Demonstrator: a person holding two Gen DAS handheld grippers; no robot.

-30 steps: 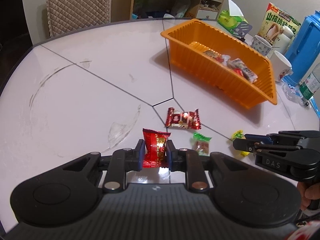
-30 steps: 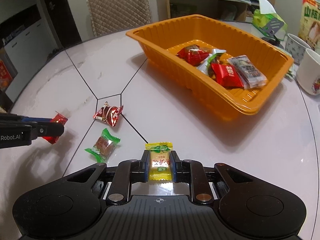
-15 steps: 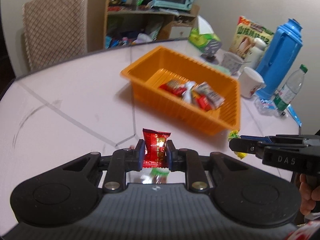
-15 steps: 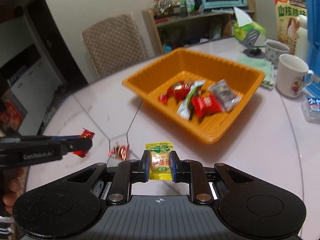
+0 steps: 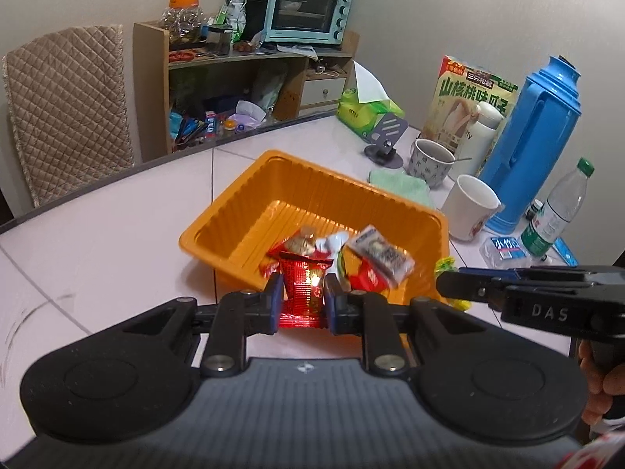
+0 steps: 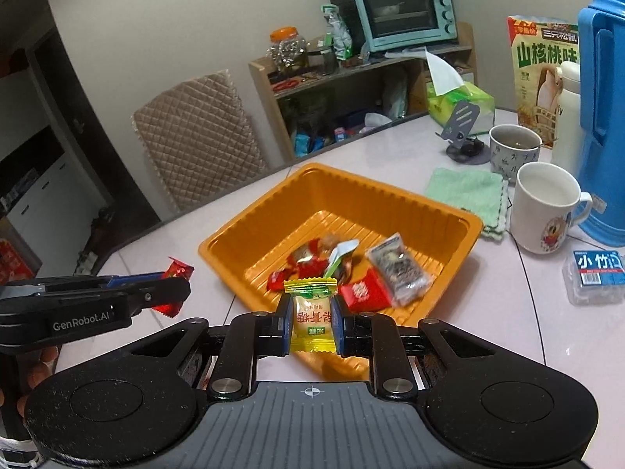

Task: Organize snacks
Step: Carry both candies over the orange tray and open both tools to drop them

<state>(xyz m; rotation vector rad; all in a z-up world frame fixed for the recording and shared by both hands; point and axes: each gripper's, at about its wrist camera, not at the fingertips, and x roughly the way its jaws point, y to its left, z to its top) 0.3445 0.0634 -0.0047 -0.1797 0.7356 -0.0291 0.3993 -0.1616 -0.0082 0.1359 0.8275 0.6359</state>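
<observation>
Left gripper (image 5: 303,300): clenched on a red candy (image 5: 304,293), which stands upright between the jaws; seen from the right wrist it is at the left, beside the near left corner of the tray
Right gripper (image 6: 313,326): clenched on a yellow candy (image 6: 312,314), also upright between the jaws, in front of the near edge of the tray
Orange tray (image 6: 250,230): it stands on the white table (image 6: 508,320), in the middle, with its far half bare
Snacks in the tray (image 6: 343,269): several wrapped pieces lie together in the near part, among them red ones, a grey packet and a white and green one
Done: this group of snacks is already collected in the tray
In hand: two candies are lifted off the table and are near the tray, but I judge that neither is over its inside yet
Left: both candies are to be brought over the tray and let go there
Loose snacks on the table: none shows in these two views, but the gripper bodies hide the near part of the table, so I cannot tell if some remain
Far right of the table: mugs, a blue thermos (image 5: 535,148), a bottle and a green cloth stand apart from the tray and seem not part of the job
</observation>
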